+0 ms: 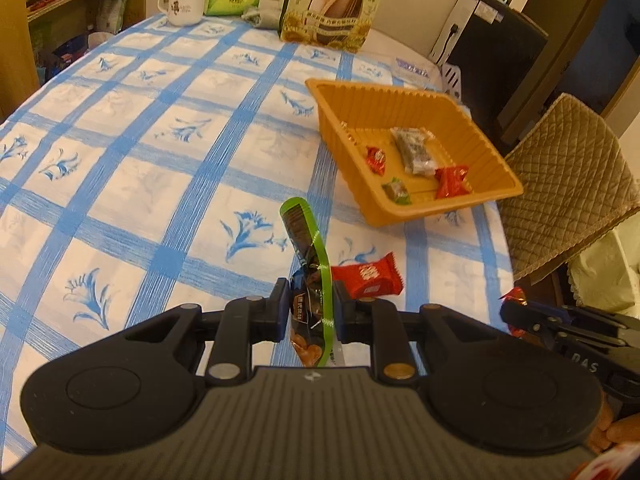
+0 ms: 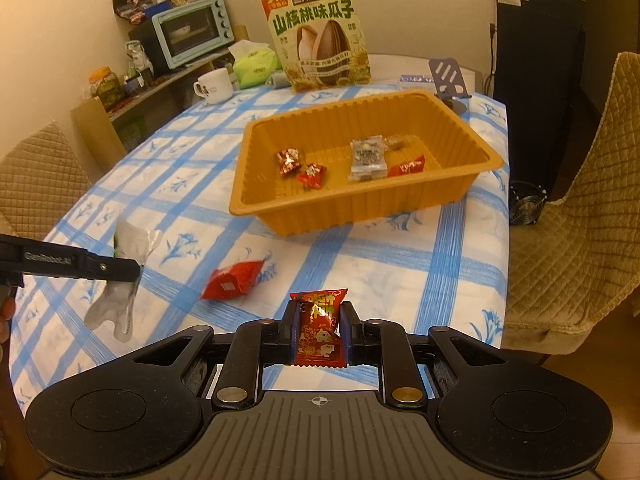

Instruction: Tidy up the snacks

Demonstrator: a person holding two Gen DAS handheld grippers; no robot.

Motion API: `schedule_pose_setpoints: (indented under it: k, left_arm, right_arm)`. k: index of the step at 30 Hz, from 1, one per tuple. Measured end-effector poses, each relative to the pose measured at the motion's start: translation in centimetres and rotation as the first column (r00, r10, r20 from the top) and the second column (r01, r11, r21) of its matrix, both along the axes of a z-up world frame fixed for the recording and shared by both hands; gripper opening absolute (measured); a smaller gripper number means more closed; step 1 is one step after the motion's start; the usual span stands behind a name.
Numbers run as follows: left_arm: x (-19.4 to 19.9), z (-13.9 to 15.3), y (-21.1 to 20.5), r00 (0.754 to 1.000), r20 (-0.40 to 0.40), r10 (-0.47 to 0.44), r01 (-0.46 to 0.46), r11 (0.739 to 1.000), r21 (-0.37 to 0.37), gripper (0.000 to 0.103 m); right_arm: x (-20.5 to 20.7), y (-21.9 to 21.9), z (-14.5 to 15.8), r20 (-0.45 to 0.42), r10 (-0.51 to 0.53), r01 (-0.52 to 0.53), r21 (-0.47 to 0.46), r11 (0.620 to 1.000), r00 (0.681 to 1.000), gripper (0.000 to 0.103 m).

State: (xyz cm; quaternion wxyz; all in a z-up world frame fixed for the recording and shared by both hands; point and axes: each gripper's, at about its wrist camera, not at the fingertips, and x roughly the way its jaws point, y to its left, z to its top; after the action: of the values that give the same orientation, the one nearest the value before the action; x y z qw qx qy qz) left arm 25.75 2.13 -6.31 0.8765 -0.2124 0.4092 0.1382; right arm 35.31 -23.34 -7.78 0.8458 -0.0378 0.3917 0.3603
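Note:
My left gripper [image 1: 310,312] is shut on a green-edged dark snack packet [image 1: 308,264], held upright above the tablecloth; it also shows in the right wrist view [image 2: 120,276] at the left, with the packet's silver back [image 2: 120,280]. My right gripper [image 2: 319,332] is shut on a red candy packet [image 2: 319,328], near the table's front edge; it shows at the right edge of the left wrist view [image 1: 516,312]. An orange tray [image 2: 260,184] [image 1: 496,168] ahead holds several wrapped snacks. A red packet [image 2: 232,280] [image 1: 368,276] lies on the cloth between the grippers and the tray.
A blue-checked tablecloth [image 2: 400,264] covers the table. A sunflower-seed box [image 2: 320,40], a white mug [image 2: 214,86] and a green tissue pack [image 2: 256,64] stand at the far end. Quilted chairs [image 2: 580,200] stand at the right and left. A shelf with a toaster oven [image 2: 192,32] is behind.

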Motion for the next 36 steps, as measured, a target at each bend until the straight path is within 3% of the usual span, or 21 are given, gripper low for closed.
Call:
schedule_pose_setpoints:
  k: [8,20,36]
  left_arm:
    - [1.6,3.1,-1.0,0.997,0.069,-0.034,0.035,0.999,-0.014,0.019]
    - [8.9,6.0,-2.1,0.989,0.135,-0.059,0.059,0.998,-0.001,0.019]
    - [17.4,5.3,-2.4,0.992,0.116,-0.041,0.041,0.999,0.002,0.019]
  right_arm:
    - [2.2,-0.2,1.9,0.014,0.012,-0.013,0.055,0.998,1.0,0.021]
    - [9.6,-0.6,5.3,0.085,-0.018,0.007,0.124,0.992,0.996,0.021]
    - [17.4,0.6,5.7,0.105,-0.01,-0.002,0.121,0.993,0.994,0.021]
